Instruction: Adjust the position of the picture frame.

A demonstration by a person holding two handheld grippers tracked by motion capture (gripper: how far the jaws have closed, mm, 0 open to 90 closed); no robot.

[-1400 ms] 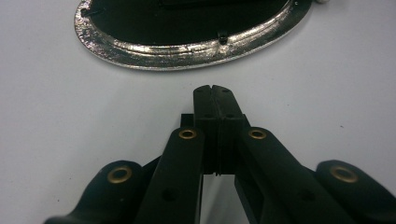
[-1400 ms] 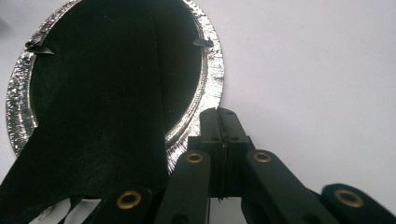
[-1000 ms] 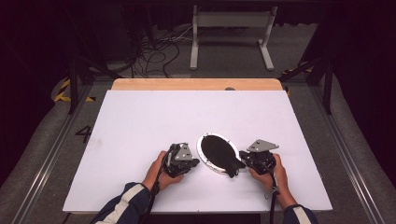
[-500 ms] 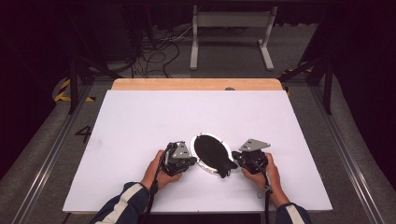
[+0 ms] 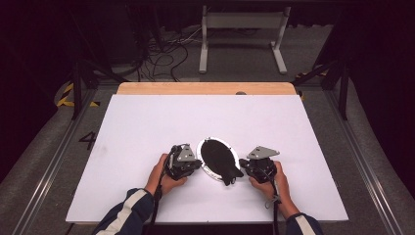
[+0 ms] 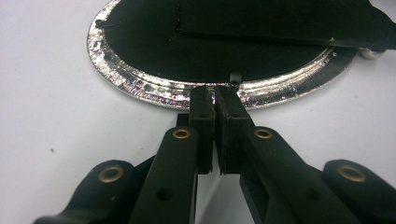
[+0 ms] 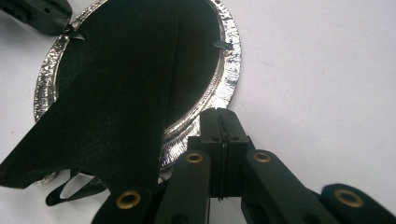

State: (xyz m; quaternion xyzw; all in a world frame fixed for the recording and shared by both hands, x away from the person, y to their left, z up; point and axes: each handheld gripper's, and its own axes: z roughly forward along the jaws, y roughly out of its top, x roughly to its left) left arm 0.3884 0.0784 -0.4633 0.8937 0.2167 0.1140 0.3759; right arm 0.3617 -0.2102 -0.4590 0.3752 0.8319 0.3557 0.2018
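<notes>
On the near middle of the white table (image 5: 147,122), the oval silver picture frame (image 5: 208,169) lies face down with its black backing (image 5: 218,157) up, and you hold a tool at each side of it.

Start at the left. Your left gripper (image 5: 195,165) sits with its jaws all but clenched, a thin slit between the pads, and from the left gripper view (image 6: 215,100) their tips meet the silver rim right below a small black turn tab (image 6: 236,76). I judge nothing is pinched there; the tips only press against the edge. Keep them low and flat on the table so they brace the frame rather than ride up over the rim. If you mean to swing that tab, push it sideways with one jaw tip, slowly, since a tab this small will slip off a blunt pad.

Over the middle, the black easel stand (image 7: 112,112) lies across the backing and juts past the rim toward you. Mind it: a nudge there will likely pivot the whole frame.

At the right, your right gripper (image 5: 246,170) is fully clenched on nothing, its closed tips (image 7: 219,114) touching the rim's outer edge, with another tab (image 7: 220,45) further along the rim. Hold this side still as a stop while the left works, then swap roles. Press inward evenly from both sides, because the smooth table lets the frame slide.
</notes>
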